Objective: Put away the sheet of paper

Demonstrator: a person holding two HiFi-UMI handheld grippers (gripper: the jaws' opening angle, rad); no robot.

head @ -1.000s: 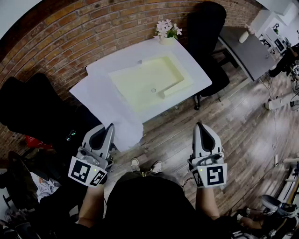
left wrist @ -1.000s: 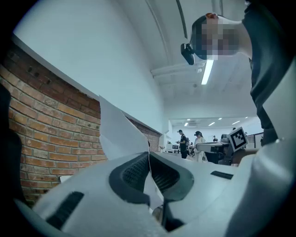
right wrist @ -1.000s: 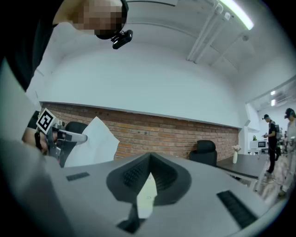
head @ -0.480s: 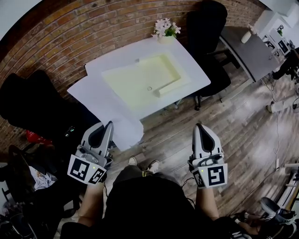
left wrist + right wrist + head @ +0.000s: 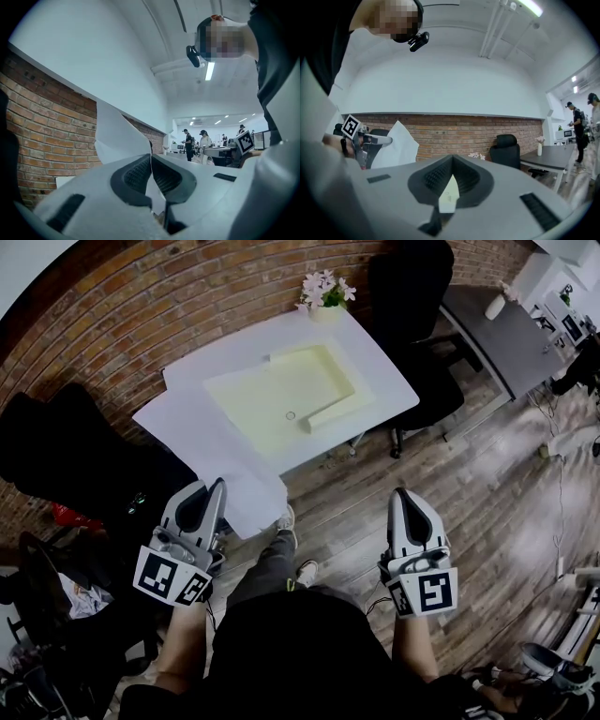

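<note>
- the left gripper [image 5: 151,161] has its jaws clenched on the sheet of paper [image 5: 117,136]. the paper's edge runs down between the ribbed pads [image 5: 136,176], and the rest rises above them, curled.
- the right gripper [image 5: 452,161] has its jaws pressed together at the tips and grasps nothing. a pale patch shows through the slit lower down; i cannot tell what it is.
- in the head view both grippers sit low in front of the person, well apart, the left one at the sheet's near edge.
- the sheet hangs off the near left corner of the white table [image 5: 380,371]. its far part lies on the tabletop beside a pale yellow tray [image 5: 267,390].
- a raised block [image 5: 333,411] runs along the tray's near right side, and a small round thing [image 5: 291,415] sits in the tray's floor.
- a vase of pale flowers [image 5: 323,292] stands at the table's far edge.
- a brick wall [image 5: 141,315] curves behind the table, with a black office chair [image 5: 412,296] to the right and a grey desk [image 5: 492,334] beyond it.
- the floor [image 5: 487,493] is wood planks, and the person's shoes [image 5: 305,573] stand on it near the table.
- in the left gripper view, people [image 5: 205,140] stand far off in an open office under ceiling strip lights [image 5: 209,70].
</note>
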